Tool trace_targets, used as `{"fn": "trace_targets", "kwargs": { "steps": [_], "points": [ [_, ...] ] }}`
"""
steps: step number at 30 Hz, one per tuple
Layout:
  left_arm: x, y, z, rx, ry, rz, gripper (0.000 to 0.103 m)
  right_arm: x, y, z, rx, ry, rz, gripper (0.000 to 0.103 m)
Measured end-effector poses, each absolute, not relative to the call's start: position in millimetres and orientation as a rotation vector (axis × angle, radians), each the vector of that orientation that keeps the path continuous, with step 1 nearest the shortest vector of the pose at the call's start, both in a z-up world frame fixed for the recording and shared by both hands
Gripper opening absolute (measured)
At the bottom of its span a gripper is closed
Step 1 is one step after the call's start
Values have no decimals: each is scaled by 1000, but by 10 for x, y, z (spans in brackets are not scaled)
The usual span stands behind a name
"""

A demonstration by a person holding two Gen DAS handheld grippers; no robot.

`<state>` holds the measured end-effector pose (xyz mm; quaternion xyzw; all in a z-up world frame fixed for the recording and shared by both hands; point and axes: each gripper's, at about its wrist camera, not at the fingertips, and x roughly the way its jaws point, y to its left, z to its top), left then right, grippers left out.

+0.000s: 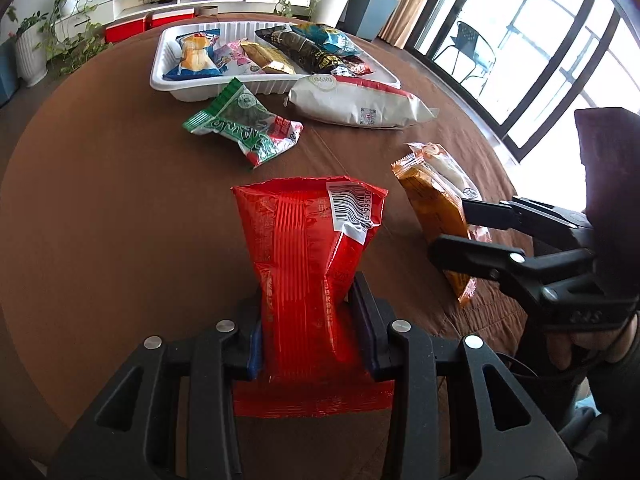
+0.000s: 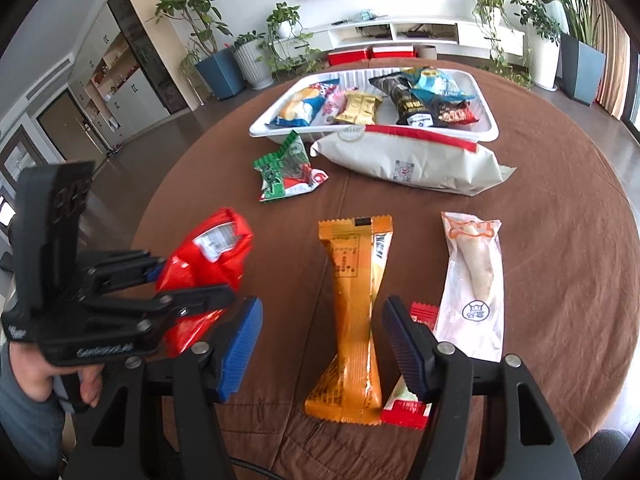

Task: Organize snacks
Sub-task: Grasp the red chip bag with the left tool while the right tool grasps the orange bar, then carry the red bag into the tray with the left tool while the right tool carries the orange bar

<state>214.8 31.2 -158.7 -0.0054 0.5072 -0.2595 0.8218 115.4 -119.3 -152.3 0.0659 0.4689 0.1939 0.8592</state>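
Two tools are at work. Your left tool [image 1: 310,328] is clamped on the red snack bag [image 1: 308,248], near the table's [image 1: 120,200] near edge. Your right tool [image 2: 320,344] stands apart, straddling the orange wafer pack [image 2: 354,304]. Centre the pads on its waist before closing. Count: six packets in the white tray [image 2: 486,128], six outside.

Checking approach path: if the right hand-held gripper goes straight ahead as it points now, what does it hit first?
Probably the orange snack packet: it already lies between the open right hand-held gripper fingers, running forward along that line. Height above the table is unclear, so it might pass over.
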Motion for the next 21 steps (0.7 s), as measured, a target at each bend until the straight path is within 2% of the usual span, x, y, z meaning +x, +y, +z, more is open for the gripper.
{"fn": "trace_targets", "kwargs": {
  "steps": [6,13,19,21],
  "points": [
    [2055,353,-1584,-44,1074,-558,34,1211,-1164,-1622,116,1030,387,56],
    [2031,372,-1593,-69,1066,-559,34,1174,-1117,-1671,62,1032,368,51],
    [2011,372,-1596,-81,1061,-563,34,1162,-1159,-1668,64,1032,350,39],
    [2008,368,-1600,-86,1060,-564,34,1167,-1170,-1669,67,1033,346,26]
  ]
}}
